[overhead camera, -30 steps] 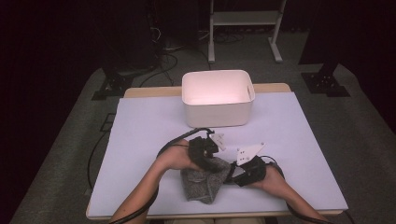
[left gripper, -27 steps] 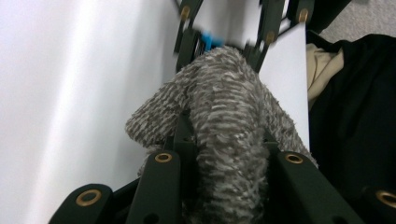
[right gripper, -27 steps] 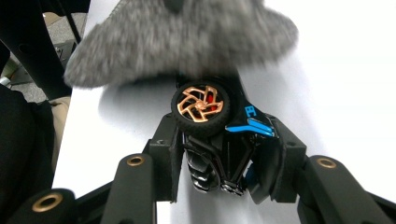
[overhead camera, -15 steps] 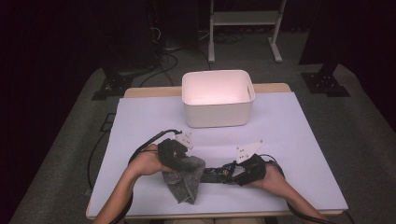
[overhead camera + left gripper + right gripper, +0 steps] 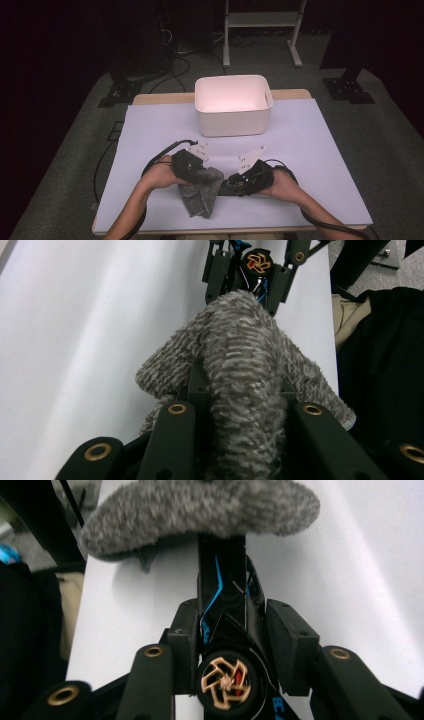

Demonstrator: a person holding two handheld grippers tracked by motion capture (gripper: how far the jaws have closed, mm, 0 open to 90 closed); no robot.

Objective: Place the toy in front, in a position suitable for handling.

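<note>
Gripping the grey sock (image 5: pixel 240 365) near its middle, the left gripper (image 5: pixel 192 167) has its jaws clamped on the fabric; the right gripper (image 5: pixel 235 186), jaws closing, has its tips tucked under the sock. Pull evenly to avoid slipping. Fuzzy, marled, it droops at the near table (image 5: pixel 310 150) edge.

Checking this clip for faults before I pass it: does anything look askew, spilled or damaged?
Nothing looks spilled or damaged. The fuzzy grey knitted cloth lies crumpled at the near edge of the white table, bunched up between the left gripper's jaws. The white plastic bin stands upright and square behind it.
</note>
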